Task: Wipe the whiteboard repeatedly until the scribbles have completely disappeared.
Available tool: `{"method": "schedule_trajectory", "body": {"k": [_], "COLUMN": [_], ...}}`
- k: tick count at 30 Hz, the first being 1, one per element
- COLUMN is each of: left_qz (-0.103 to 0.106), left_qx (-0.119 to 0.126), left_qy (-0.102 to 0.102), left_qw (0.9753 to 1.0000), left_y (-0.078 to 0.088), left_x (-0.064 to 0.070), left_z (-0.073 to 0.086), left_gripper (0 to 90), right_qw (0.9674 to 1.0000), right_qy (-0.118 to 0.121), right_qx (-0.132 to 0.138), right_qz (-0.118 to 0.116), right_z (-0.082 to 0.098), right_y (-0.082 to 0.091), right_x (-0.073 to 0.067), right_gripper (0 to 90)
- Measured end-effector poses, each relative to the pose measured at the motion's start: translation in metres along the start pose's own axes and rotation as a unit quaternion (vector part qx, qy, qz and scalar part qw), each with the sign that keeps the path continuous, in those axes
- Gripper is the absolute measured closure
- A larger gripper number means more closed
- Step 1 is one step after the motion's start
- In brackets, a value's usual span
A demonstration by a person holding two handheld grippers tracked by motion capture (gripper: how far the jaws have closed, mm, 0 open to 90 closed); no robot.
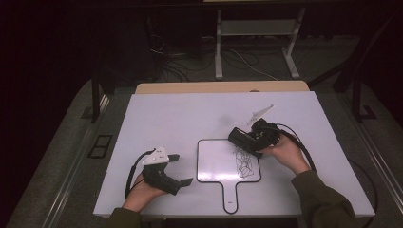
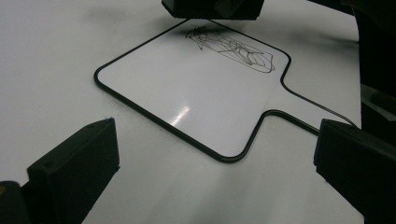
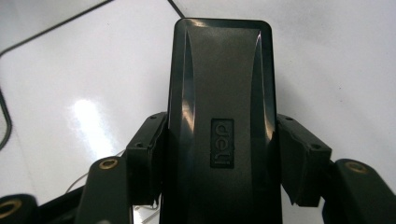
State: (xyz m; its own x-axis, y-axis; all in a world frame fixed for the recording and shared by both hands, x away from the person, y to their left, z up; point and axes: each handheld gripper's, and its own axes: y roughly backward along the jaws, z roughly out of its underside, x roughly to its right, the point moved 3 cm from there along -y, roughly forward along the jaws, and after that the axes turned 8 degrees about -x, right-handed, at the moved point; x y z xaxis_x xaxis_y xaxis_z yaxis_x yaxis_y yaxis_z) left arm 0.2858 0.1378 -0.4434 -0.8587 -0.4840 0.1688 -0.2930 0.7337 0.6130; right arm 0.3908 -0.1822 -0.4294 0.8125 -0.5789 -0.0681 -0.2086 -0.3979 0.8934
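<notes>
The room is dark past the table's far edge, with cables and a white stand's legs on the floor; my work sits on a white table (image 1: 161,118). On it lies a small whiteboard (image 1: 216,159) with a black rim and a handle pointing toward me, and black scribble (image 1: 244,161) covers its right part.

My right gripper (image 1: 243,139) is clamped on a black eraser (image 3: 223,116): in the right gripper view both jaws press against its sides and its long body points out ahead over the board's glossy face. From above, the eraser hovers at the board's upper right corner, right by the scribble; whether it touches the surface I cannot tell.

My left gripper (image 1: 183,170) rests on the table left of the board, jaws spread wide with nothing between them, and in its own view the board lies ahead, apart from both jaws.

I judge the job to be wiping the marks off. The main risk is the board: nothing pins it down, so a firm sideways stroke could drag it across the smooth table instead of cleaning it. If I tilt the eraser, only one edge would rub and streaks would remain. The grip sits toward the eraser's rear, so heavy downward pressure could lever it out of the jaws.
</notes>
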Motion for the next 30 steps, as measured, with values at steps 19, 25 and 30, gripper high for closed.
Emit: {"method": "schedule_trajectory", "body": {"k": [19, 25, 30], "left_qz": [0.002, 0.002, 0.002], "left_qx": [-0.001, -0.002, -0.002], "left_qy": [0.0, 0.001, 0.0], "left_qw": [1.0, 1.0, 1.0], "left_y": [-0.001, -0.002, -0.002], "left_x": [0.001, 0.001, 0.0], "left_z": [0.0, 0.0, 0.0], "left_gripper": [0.0, 0.0, 0.0], "right_qw": [0.9985, 0.9988, 0.9987], "right_qy": [0.03, 0.027, 0.03], "right_qx": [-0.033, -0.031, -0.031], "right_qz": [0.032, 0.028, 0.027], "right_z": [0.005, 0.004, 0.002], "right_y": [-0.022, -0.023, -0.024], "right_x": [-0.001, -0.004, -0.008], "right_gripper": [38.6, 38.6, 38.6]}}
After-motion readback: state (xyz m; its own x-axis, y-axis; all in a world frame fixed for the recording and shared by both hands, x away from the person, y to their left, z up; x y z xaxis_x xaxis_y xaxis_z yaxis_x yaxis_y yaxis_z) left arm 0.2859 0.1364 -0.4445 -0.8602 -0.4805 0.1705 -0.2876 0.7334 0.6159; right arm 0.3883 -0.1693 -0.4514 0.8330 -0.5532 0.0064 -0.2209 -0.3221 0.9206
